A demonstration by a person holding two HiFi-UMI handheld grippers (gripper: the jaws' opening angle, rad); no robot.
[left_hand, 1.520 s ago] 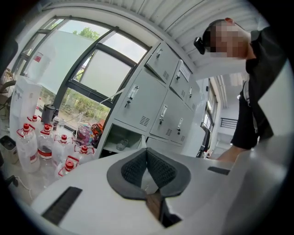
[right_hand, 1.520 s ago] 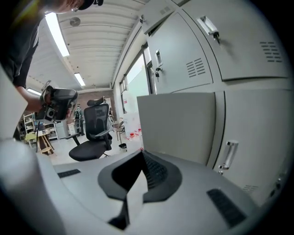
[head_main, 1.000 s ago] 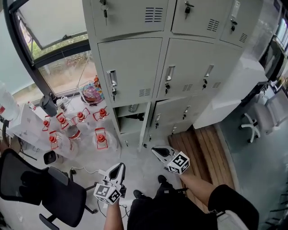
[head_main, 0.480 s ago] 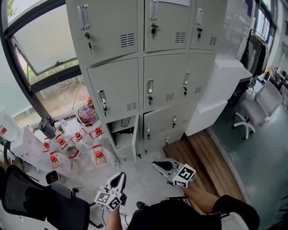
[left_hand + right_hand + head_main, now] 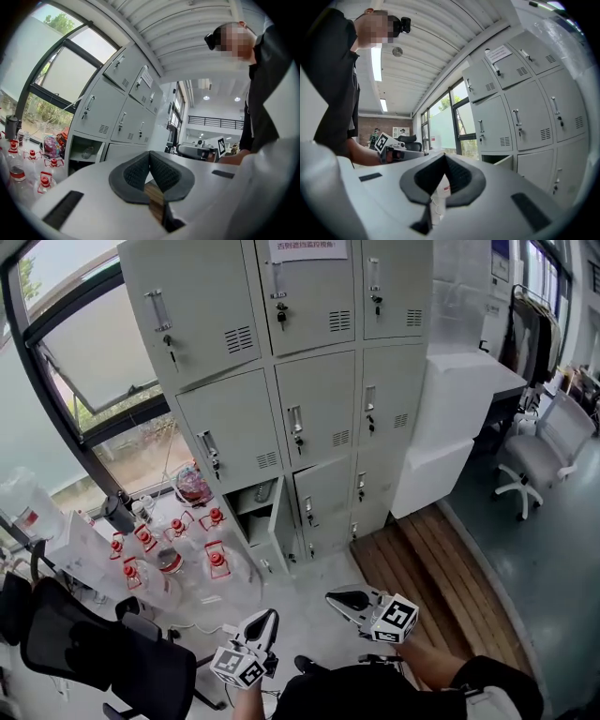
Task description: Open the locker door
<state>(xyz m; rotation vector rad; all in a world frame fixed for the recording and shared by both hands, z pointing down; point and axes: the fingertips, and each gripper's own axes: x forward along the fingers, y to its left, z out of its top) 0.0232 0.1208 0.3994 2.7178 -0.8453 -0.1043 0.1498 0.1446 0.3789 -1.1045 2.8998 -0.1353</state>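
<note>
Bottles (image 5: 214, 559) with red caps are crowding the floor at the left, just beside the locker bank (image 5: 197, 324); a foot stepping in could be knocking them over. Your left gripper (image 5: 269, 617) is riding empty with jaws pressed together, and they are needing to spread before any handle fits between them. Ahead, well apart from both tools, the middle locker door (image 5: 319, 395) is standing shut, its long axis running upright and its face pointing out at you. Its slim handle (image 5: 295, 418) is lying along that same axis near the left edge, so I am judging the hinge to be at the right. A key (image 5: 298, 431) is hanging just below, and a careless grip could be snagging it instead. Which door you are meaning I cannot tell; the bottom-left door (image 5: 281, 517) is already hanging ajar. Your right gripper (image 5: 336, 598) is likewise sitting closed on nothing.
</note>
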